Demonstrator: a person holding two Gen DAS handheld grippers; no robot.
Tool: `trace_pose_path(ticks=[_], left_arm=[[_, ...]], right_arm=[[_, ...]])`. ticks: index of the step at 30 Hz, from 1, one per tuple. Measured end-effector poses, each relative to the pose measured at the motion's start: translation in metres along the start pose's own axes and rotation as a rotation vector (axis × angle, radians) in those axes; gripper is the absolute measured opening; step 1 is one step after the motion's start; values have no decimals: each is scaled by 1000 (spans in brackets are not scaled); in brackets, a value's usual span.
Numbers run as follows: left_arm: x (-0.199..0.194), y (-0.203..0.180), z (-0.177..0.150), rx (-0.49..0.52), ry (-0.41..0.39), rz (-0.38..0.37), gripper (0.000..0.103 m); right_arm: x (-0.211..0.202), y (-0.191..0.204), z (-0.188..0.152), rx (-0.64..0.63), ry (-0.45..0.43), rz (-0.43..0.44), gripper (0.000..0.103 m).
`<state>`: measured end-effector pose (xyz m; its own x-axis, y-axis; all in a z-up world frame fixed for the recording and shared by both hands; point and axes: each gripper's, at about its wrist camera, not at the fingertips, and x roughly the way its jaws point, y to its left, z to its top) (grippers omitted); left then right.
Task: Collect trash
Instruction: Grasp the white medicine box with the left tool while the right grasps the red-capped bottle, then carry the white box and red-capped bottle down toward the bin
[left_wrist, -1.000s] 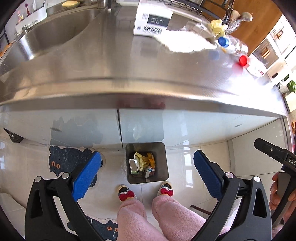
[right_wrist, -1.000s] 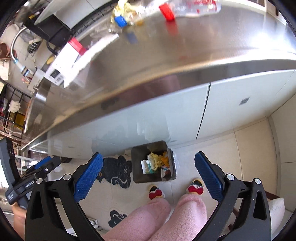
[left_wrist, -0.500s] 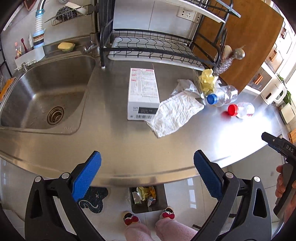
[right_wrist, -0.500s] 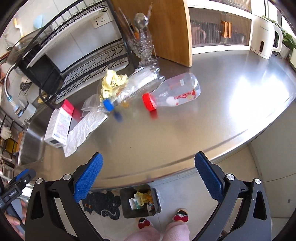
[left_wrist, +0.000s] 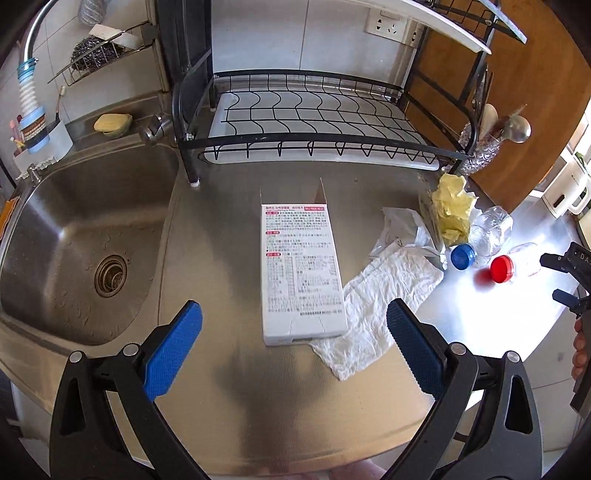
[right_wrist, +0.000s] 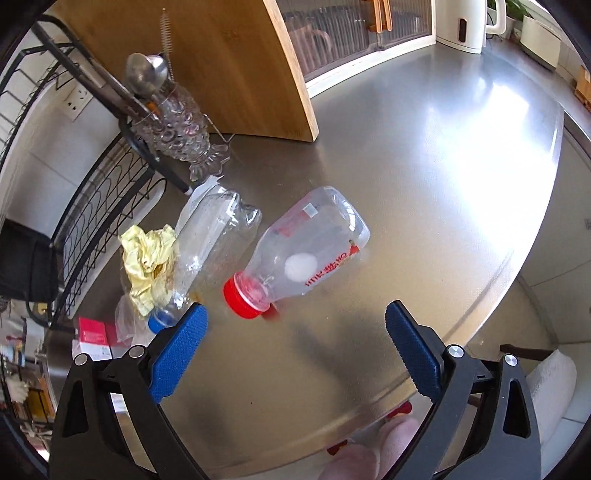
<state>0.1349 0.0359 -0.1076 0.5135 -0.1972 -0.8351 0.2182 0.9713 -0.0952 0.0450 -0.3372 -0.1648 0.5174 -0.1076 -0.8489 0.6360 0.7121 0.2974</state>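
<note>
Left wrist view: the left gripper (left_wrist: 293, 345) hangs over the steel counter (left_wrist: 229, 413) w/ jaws wide apart, nothing between them. Straight ahead lies the white box (left_wrist: 301, 273), flat, its near right corner resting on a crumpled paper towel (left_wrist: 384, 295). Farther right sit a yellow paper wad (left_wrist: 452, 206), a clear plastic wrapper (left_wrist: 400, 227), a blue-cap bottle (left_wrist: 480, 240) and a red-cap bottle (left_wrist: 517, 262), both on their sides. Sink (left_wrist: 85, 243) at left, dish rack (left_wrist: 314, 122) at the far side.

Right wrist view: the right gripper (right_wrist: 295, 349) is also spread open & empty — the red-cap bottle lies just beyond it, cap toward the near edge. The blue-cap bottle is to its left, beside the yellow wad. A glass holder (right_wrist: 177, 133) and a cutting board (right_wrist: 229, 62) stand behind.

Progress, as I judge it: all this trash is on the counter, uncollected — box, towel, wad, wrapper and 2 bottles left. No bin visible here.
</note>
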Motion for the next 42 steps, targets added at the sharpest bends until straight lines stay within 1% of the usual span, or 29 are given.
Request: trace_pose_path(ticks=[3, 4, 7, 11, 14, 16, 18, 20, 21, 23, 24, 25, 26, 27, 30, 34, 36, 42], left_arm=[[16, -4, 8, 26, 16, 18, 95], [22, -5, 9, 33, 22, 25, 95], [35, -6, 13, 37, 37, 33, 95], [47, -5, 17, 37, 51, 39, 95], [55, -5, 17, 39, 64, 39, 94], [61, -4, 16, 40, 75, 41, 92], [67, -3, 16, 31, 95, 33, 83], [71, 0, 14, 15, 108, 20, 78], [73, 1, 14, 9, 112, 17, 75], [76, 3, 13, 1, 125, 4, 72], [77, 4, 12, -5, 129, -7, 70], [78, 4, 12, -9, 131, -13, 68], [78, 4, 12, -11, 133, -18, 61], [78, 4, 12, -12, 134, -17, 58], [77, 3, 11, -12, 127, -2, 55], [67, 5, 10, -18, 102, 9, 54], [58, 7, 11, -25, 83, 10, 54], [19, 4, 6, 2, 24, 47, 54]], right_arm=[[16, -3, 12, 91, 31, -16, 92], [20, -3, 14, 112, 32, -32, 89], [30, -3, 21, 162, 26, -71, 88], [43, -4, 30, 183, 15, -113, 85], [54, -4, 36, 174, 15, -118, 85], [58, -2, 39, 163, 12, -132, 85], [66, -2, 41, 160, 29, -133, 84], [73, -2, 43, 160, 52, -126, 77], [76, -2, 43, 154, 59, -127, 75], [82, -3, 44, 139, 72, -144, 64], [82, -1, 45, 117, 55, -160, 61], [84, 1, 46, 104, 56, -167, 59], [84, 1, 47, 100, 57, -167, 59], [84, 0, 47, 97, 58, -162, 59], [81, -3, 44, 77, 53, -162, 58], [68, -6, 32, 22, 22, -161, 58], [63, 1, 26, -11, 0, -162, 58], [27, 8, 0, -96, -41, -115, 58]])
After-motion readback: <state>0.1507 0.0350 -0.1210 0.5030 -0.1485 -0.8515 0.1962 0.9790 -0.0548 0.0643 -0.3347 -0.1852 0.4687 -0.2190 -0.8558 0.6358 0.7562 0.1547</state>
